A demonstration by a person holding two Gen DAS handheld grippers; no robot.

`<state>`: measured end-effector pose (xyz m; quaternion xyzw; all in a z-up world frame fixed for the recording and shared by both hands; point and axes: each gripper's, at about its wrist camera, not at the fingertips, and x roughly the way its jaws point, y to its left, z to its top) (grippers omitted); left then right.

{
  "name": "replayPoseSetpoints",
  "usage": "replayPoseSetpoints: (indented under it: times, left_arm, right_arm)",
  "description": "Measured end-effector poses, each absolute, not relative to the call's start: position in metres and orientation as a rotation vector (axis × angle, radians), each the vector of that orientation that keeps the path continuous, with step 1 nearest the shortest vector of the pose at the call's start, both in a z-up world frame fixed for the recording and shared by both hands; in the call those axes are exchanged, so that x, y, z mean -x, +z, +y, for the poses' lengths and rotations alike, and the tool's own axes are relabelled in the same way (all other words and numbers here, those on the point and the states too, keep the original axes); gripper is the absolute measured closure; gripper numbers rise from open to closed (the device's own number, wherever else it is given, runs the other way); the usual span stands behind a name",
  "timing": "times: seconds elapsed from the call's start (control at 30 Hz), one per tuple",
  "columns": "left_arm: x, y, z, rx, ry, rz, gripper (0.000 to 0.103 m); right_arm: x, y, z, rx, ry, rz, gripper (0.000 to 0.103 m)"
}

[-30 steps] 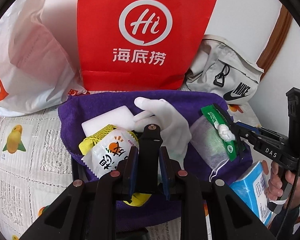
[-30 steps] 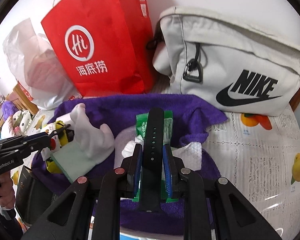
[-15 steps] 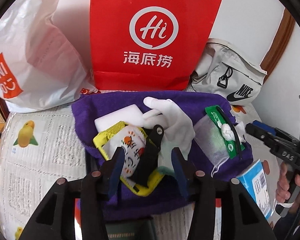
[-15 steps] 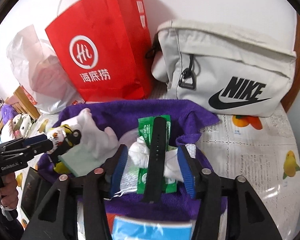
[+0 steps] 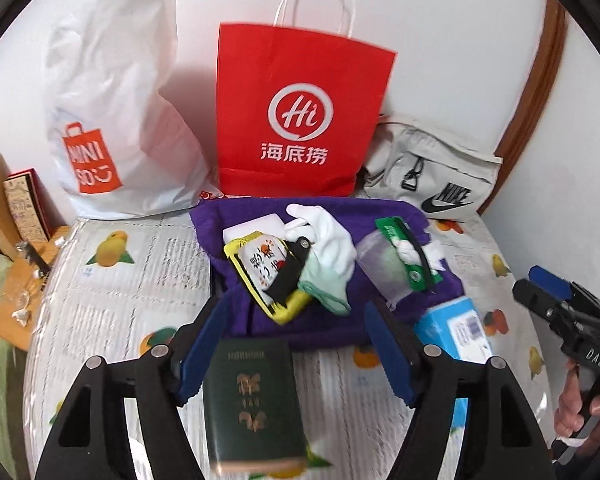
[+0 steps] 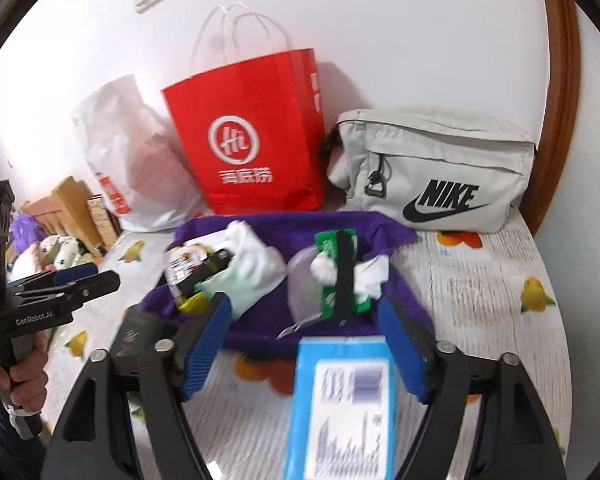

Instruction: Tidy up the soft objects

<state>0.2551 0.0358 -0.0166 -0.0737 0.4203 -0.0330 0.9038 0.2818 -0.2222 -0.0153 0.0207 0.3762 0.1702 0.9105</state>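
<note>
A purple towel lies on the table with soft items on it: a white glove, a white sponge, a yellow-edged snack packet with a black strap across it, and a clear green-topped bag with a black strap. My left gripper is open and empty, pulled back above a dark green booklet. My right gripper is open and empty above a blue tissue pack.
A red paper bag, a white MINISO plastic bag and a grey Nike pouch stand at the back against the wall. The fruit-print tablecloth covers the table. Boxes and clutter sit off the left edge.
Both grippers opened, let go of the black straps and drew back from the towel. The packet and the green-topped bag now lie on the towel.
</note>
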Motion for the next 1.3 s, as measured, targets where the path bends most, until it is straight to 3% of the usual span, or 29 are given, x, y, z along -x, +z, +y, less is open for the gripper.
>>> replayPoseSetpoints:
  times: [0.3, 0.43, 0.83, 1.3]
  left_arm:
    - [-0.173, 0.023, 0.023, 0.135, -0.043, 0.776, 0.012]
    - [-0.134, 0.033, 0.014, 0.130, -0.045, 0.754, 0.009]
    - [-0.047, 0.041, -0.004, 0.119, -0.006, 0.691, 0.004]
    - [-0.014, 0.047, -0.016, 0.077, 0.022, 0.657, 0.004]
  right_arm:
    - [-0.195, 0.007, -0.235, -0.047, 0.294, 0.721, 0.013]
    - [-0.156, 0.014, -0.242, -0.047, 0.246, 0.691, 0.000]
    - [-0.068, 0.014, -0.246, -0.020, 0.209, 0.646, 0.000]
    - [-0.023, 0.018, -0.253, -0.031, 0.172, 0.621, 0.000]
